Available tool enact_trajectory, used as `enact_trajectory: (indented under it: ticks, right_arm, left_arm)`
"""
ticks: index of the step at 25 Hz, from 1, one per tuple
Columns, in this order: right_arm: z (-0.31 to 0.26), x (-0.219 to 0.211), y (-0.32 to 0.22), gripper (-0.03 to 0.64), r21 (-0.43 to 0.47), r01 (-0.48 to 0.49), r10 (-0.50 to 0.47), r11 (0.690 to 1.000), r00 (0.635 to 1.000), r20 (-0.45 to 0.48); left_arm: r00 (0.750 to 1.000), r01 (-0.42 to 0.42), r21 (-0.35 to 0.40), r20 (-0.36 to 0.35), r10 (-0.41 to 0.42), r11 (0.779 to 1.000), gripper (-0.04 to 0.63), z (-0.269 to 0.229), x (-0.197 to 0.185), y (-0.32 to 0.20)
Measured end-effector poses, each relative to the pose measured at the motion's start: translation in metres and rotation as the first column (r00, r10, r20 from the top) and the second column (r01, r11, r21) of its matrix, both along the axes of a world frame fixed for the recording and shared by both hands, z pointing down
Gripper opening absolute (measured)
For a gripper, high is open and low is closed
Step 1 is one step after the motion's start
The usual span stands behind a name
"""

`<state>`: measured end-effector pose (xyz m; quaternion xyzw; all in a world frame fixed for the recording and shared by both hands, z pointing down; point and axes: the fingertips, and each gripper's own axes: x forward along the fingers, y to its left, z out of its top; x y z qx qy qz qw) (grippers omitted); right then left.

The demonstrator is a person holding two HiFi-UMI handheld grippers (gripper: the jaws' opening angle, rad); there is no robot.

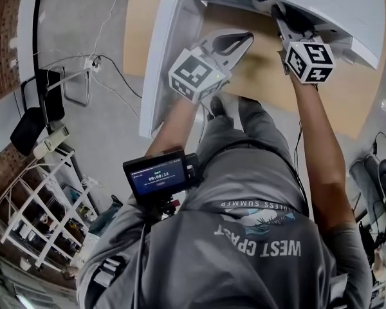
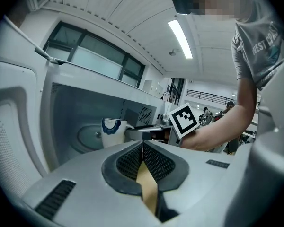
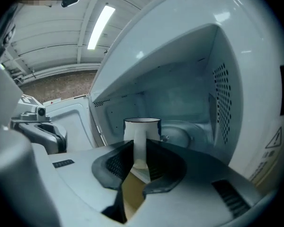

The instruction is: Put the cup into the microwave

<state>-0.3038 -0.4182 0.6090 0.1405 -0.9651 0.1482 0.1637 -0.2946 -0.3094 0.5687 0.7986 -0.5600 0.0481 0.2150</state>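
While reaching into the microwave [image 3: 217,74], pinching the right claw [image 3: 138,156] part-closed on the handle of the cup [image 3: 142,128], likely for holding it upright and clear of the walls. Carrying the cup just inside the cavity, in front of the turntable [image 3: 180,135]; not telling whether touching down or hovering. Holding the left claw [image 2: 143,151] pressed together and empty, hanging beside the open door [image 1: 156,63], probably for leaving the opening free.
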Motion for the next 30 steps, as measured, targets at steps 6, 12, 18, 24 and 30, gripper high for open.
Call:
enact_trajectory:
  ticks: [6, 12, 18, 24, 30]
  right_arm:
    - [0.039, -0.006, -0.006, 0.067, 0.091, -0.025, 0.023, 0.996, 0.999, 0.029]
    - [0.043, -0.015, -0.021, 0.067, 0.193, -0.047, 0.045, 0.98, 0.999, 0.016]
    - [0.052, -0.023, -0.027, 0.067, 0.262, -0.051, 0.054, 0.964, 0.999, -0.005]
    - [0.045, -0.024, -0.018, 0.069, 0.262, -0.029, 0.033, 0.965, 0.999, -0.014]
    - [0.051, -0.024, -0.021, 0.069, 0.257, -0.01, 0.018, 0.966, 0.999, -0.029]
  left_arm:
    - [1.0, 0.012, -0.019, 0.005, -0.012, 1.0, 0.023, 0.043, 0.001, 0.005]
    - [1.0, 0.011, -0.02, 0.0, -0.011, 1.0, 0.021, 0.047, 0.003, 0.0]
    - [1.0, 0.006, -0.02, 0.001, -0.006, 1.0, 0.023, 0.05, 0.005, 0.007]
    - [1.0, 0.019, -0.021, 0.01, -0.018, 1.0, 0.023, 0.035, 0.001, 0.024]
    - [1.0, 0.025, -0.011, 0.015, -0.025, 1.0, 0.023, 0.033, 0.0, 0.03]
